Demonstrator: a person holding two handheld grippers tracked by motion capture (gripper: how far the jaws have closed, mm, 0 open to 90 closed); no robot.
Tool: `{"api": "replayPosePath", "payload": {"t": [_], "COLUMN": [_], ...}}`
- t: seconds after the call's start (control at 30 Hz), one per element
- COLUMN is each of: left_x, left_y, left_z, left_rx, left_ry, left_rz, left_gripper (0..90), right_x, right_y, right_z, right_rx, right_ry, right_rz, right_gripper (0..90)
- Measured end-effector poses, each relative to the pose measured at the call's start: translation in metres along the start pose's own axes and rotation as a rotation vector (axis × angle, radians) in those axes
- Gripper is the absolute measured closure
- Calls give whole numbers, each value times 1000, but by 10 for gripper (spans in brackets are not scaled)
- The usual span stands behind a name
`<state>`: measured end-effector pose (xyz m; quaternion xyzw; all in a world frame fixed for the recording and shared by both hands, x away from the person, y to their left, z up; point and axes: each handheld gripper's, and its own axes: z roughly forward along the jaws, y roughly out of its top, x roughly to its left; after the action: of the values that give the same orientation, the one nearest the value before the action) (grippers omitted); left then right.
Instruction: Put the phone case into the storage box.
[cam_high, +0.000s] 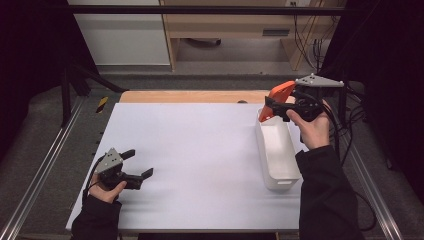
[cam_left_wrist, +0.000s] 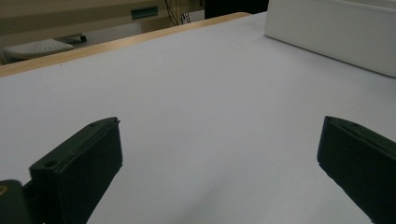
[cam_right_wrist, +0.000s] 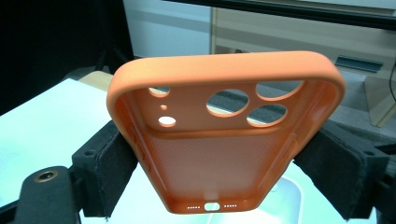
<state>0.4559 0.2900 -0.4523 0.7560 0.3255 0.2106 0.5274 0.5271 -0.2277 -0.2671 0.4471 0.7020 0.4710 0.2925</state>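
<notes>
My right gripper (cam_high: 274, 109) is shut on an orange phone case (cam_high: 276, 97), held in the air over the far end of a long white bin (cam_high: 280, 181). In the right gripper view the case (cam_right_wrist: 224, 154) faces me with its hollow inside and camera cut-outs up, and both padded fingers (cam_right_wrist: 109, 163) press on its long sides. My left gripper (cam_high: 139, 163) rests low at the near left of the white table top (cam_high: 200, 160). It stands open, with nothing but bare table between its fingertips (cam_left_wrist: 79, 163). The bin's wall (cam_left_wrist: 336, 32) lies far ahead of it.
The bin stands lengthwise along the table's right side. A wooden strip (cam_high: 190, 96) borders the far edge. Metal rails (cam_high: 45, 165) run along both sides, and cables (cam_high: 355, 107) hang at the right. Pale cabinets (cam_high: 225, 30) stand on the floor behind.
</notes>
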Motion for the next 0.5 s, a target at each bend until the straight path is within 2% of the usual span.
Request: {"api": "replayPosePath", "payload": {"t": [0.5], "left_x": [0], "left_y": [0], "left_z": [1], "left_rx": [1], "left_ry": [-8], "left_rz": [3], "left_gripper": [0], "right_x": [-8], "right_y": [2], "right_z": [17], "right_rx": [14], "right_ry": [-87], "right_rz": [56], "right_gripper": [153]}}
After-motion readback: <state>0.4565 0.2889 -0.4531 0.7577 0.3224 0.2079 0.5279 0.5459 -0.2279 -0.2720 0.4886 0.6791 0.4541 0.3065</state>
